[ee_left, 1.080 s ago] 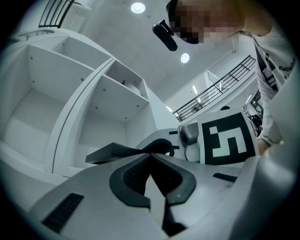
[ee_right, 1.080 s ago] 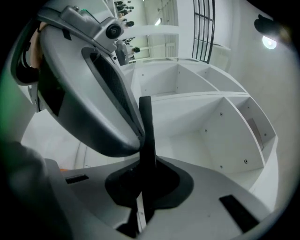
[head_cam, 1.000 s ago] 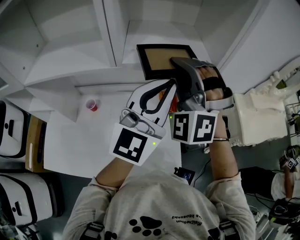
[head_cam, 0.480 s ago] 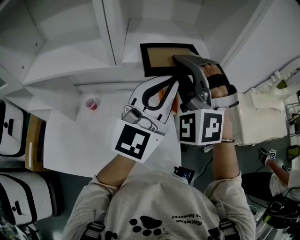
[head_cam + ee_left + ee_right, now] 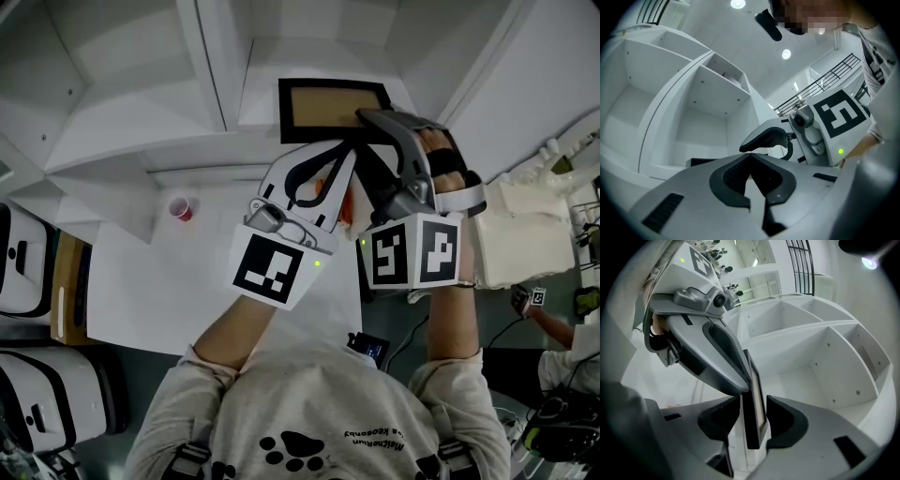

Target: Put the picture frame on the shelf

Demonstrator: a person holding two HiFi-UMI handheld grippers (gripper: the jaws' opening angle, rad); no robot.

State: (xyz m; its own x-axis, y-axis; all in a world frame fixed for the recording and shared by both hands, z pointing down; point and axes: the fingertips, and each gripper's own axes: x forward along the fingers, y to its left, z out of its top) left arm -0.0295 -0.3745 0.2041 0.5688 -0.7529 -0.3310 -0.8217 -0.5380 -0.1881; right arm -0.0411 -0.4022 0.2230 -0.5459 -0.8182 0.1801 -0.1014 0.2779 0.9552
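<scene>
The picture frame, black with a tan face, stands in a compartment of the white shelf. My right gripper reaches to its near right corner. In the right gripper view the frame stands edge-on between the jaws, with a gap on each side. Those jaws have just been opening and stand open around it. My left gripper is shut and empty. Its tip rests against the frame's left face. In the left gripper view its pads meet at the tip, with the right gripper's finger just beyond.
A small red cup stands on the white table below the shelf. White cases sit at the left, and a white foam block at the right. An upright divider bounds the frame's compartment on the left.
The right gripper's marker cube has drifted right and slightly down in the head view. The frame stays in its compartment. The left gripper has barely moved.
</scene>
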